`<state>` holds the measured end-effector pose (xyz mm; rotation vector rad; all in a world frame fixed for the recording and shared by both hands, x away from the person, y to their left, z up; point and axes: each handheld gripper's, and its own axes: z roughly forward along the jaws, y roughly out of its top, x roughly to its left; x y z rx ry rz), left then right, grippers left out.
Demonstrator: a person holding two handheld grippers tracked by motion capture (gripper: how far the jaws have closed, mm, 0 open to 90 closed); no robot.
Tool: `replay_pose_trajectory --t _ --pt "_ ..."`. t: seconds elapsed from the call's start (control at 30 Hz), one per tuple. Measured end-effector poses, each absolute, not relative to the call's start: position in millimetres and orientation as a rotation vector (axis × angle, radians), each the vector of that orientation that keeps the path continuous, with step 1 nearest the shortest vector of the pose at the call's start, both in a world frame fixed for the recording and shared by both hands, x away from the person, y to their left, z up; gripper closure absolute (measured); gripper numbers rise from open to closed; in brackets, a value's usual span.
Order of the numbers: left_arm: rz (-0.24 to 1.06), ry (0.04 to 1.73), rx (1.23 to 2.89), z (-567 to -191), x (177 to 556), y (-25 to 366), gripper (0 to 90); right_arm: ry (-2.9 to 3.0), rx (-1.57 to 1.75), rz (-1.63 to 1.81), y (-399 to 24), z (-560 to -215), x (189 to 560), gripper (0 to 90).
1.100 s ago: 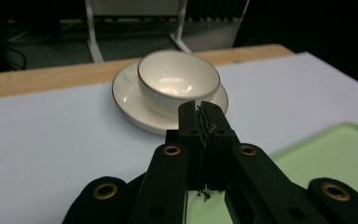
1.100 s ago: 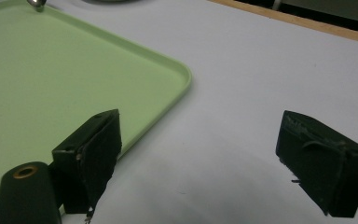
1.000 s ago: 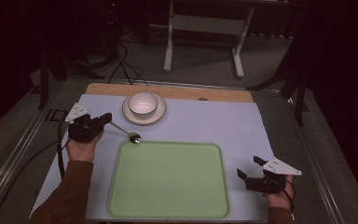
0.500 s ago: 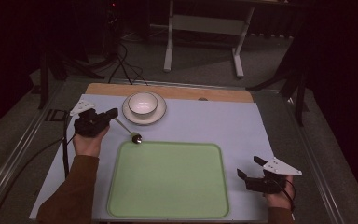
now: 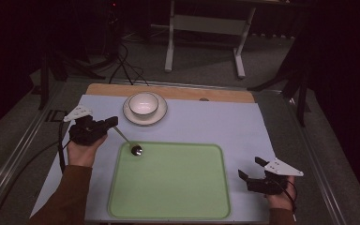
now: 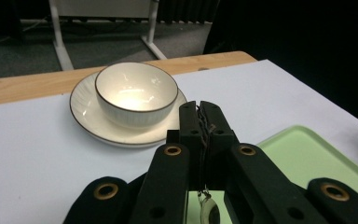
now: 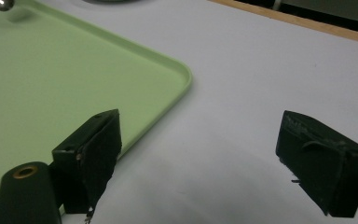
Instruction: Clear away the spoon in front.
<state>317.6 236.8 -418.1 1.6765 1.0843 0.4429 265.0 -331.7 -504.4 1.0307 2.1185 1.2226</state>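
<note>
At a dim work table, a person is holding a spoon (image 5: 125, 139) by its handle in the left gripper (image 5: 104, 127), whose jaws are clamping tight on the thin metal stem. The spoon is slanting down and to the right, its round head hanging at the far left corner of the green tray (image 5: 168, 206), apparently just clear of the surface. In the left gripper view the closed jaws are pointing toward a white bowl (image 6: 136, 92) sitting on a saucer (image 6: 86, 119) at the far side of the pale mat (image 5: 215, 122), with the spoon's head peeking out beneath them.

The right gripper (image 5: 253, 177) is resting at the near right, just beside the tray's right edge, its jaws standing wide apart with nothing between them; its own view is looking across the tray's rounded corner (image 7: 177, 79).

The step in hand appears to be carrying the spoon between the tray and the crockery. The next move is likely calling for a steady swing toward the bowl or saucer, keeping the grip firm so the slim handle does not twist, then a gentle lowering before release.
</note>
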Motion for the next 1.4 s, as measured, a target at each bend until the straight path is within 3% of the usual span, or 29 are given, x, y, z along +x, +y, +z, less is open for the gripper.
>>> replay_pose_trajectory --t 0.7,1.17,1.4 --pt "0.390 1.100 1.776 -414 294 252 88.9 2.125 1.028 1.218 -331 -505 265 13.8" --pt "0.446 1.180 1.842 -429 324 244 86.4 2.125 1.029 1.220 -331 -505 266 13.8" --pt "0.397 1.142 1.843 -445 334 231 84.3 2.124 1.029 1.220 -331 -505 266 13.8"
